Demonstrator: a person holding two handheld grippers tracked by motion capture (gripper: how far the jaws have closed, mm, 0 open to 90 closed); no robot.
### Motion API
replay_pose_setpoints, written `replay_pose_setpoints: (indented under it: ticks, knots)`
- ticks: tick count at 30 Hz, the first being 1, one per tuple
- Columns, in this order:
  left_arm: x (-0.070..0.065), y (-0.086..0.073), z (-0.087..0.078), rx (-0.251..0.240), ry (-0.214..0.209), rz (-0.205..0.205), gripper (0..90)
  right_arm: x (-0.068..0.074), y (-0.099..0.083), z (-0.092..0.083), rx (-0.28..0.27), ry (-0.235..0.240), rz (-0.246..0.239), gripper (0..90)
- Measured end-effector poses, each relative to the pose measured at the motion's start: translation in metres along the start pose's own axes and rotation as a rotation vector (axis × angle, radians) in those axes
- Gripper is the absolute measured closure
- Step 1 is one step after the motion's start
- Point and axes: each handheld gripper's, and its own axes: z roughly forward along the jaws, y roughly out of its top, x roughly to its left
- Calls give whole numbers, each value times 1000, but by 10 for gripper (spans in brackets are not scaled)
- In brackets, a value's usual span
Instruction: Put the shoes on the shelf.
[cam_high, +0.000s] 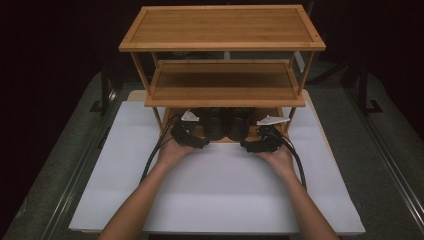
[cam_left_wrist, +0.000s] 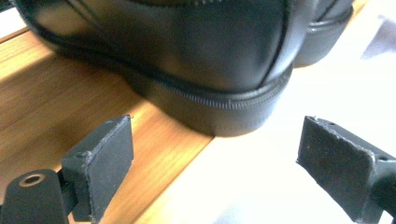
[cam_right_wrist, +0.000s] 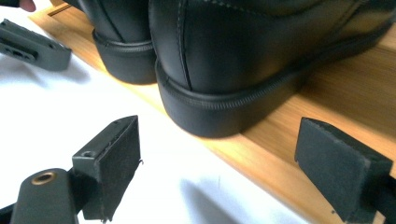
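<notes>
A pair of black leather shoes stands on the bottom shelf (cam_high: 270, 112) of a bamboo rack, heels toward me. My left gripper (cam_high: 200, 142) is open just behind the left shoe (cam_high: 215, 122). In the left gripper view its heel (cam_left_wrist: 205, 56) sits a little beyond my left gripper (cam_left_wrist: 215, 158), and nothing is between the pads (cam_left_wrist: 112, 158). My right gripper (cam_high: 246, 146) is open behind the right shoe (cam_high: 239, 124). Its heel (cam_right_wrist: 233, 70) stands ahead of my right gripper (cam_right_wrist: 217, 163), with the left shoe (cam_right_wrist: 121, 37) beside it. Both heels reach the shelf's front edge (cam_right_wrist: 261, 154).
The rack has a middle shelf (cam_high: 225, 82) and a top shelf (cam_high: 222, 25), both bare, overhanging the shoes. It stands on a white board (cam_high: 220, 190) on a grey table. A grey jaw of the left gripper (cam_right_wrist: 32, 46) lies left of the shoes.
</notes>
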Motion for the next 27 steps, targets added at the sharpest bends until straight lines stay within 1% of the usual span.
replay_pose_setpoints:
  ticks: [1, 2, 5, 7, 14, 18, 19, 21, 22, 23, 24, 27]
  knots:
    - [-1, -2, -3, 4, -4, -9, 102, 0, -1, -4, 2, 0, 2, 140]
    - [-1, -3, -6, 7, -1, 5, 102, 0, -3, -7, 0, -1, 3, 139]
    - [-2, -8, -15, 17, -1, 14, 102, 0, -7, -19, -4, -4, -7, 134]
    - [-6, -12, -22, 9, -3, 3, 102, 1, -11, -26, -6, -4, -13, 134]
    - [-17, -27, -49, 11, -2, 14, 101, 5, -27, -54, -11, -9, -28, 133]
    - [-22, -40, -66, 5, 1, 7, 101, 6, -38, -68, -8, -6, -27, 123]
    - [-22, -44, -71, 6, 0, 13, 101, 6, -41, -71, -8, -4, -24, 120]
    - [-23, -53, -81, 7, 4, 13, 101, 6, -46, -77, 3, -6, -12, 100]
    - [-24, -57, -86, 6, 5, 8, 102, 7, -50, -81, 10, -10, -12, 95]
    - [-24, -60, -89, 7, 3, 11, 101, 7, -52, -84, 14, -18, -13, 90]
    - [-24, -64, -94, 14, 6, 10, 101, 7, -55, -86, 13, -23, -15, 90]
    - [-26, -78, -107, 17, 21, 8, 101, 7, -65, -96, 17, -23, 3, 89]
